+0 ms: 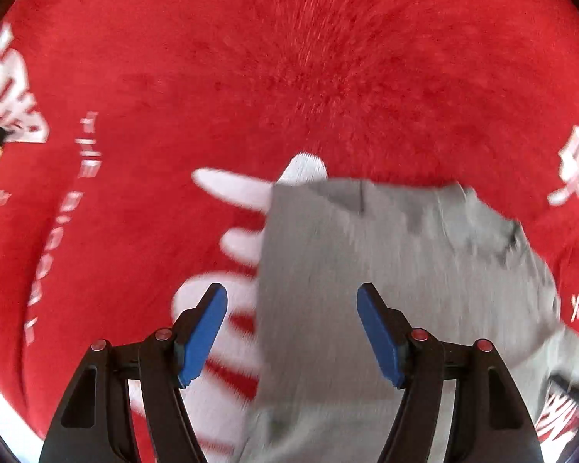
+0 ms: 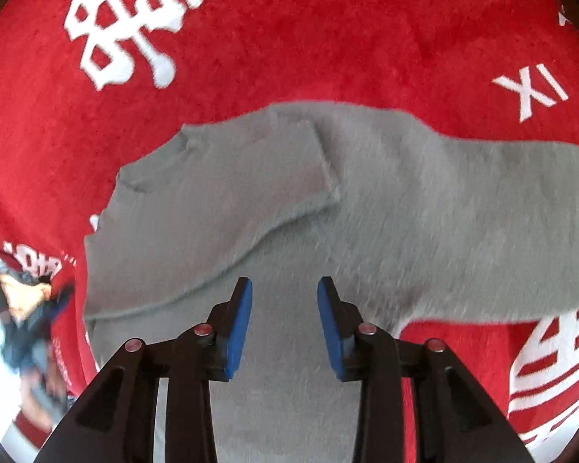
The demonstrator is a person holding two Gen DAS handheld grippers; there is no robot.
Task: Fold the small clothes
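Garment: grey knit top (image 2: 366, 208), spread flat on red rug (image 2: 328, 46); one sleeve (image 2: 227, 193) folded across the body.
Rug: white lettering beyond the garment's edges.
Left gripper (image 1: 292, 333): fingers spread wide, nothing held; above the garment's edge.
Right gripper (image 2: 284, 328): fingers parted, nothing between; over the garment's middle.
Sharpness: both views motion-blurred.

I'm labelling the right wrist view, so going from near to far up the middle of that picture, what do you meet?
Right gripper with blue pads, open → grey knitted garment with one flap folded over → red plush mat with white printed characters.
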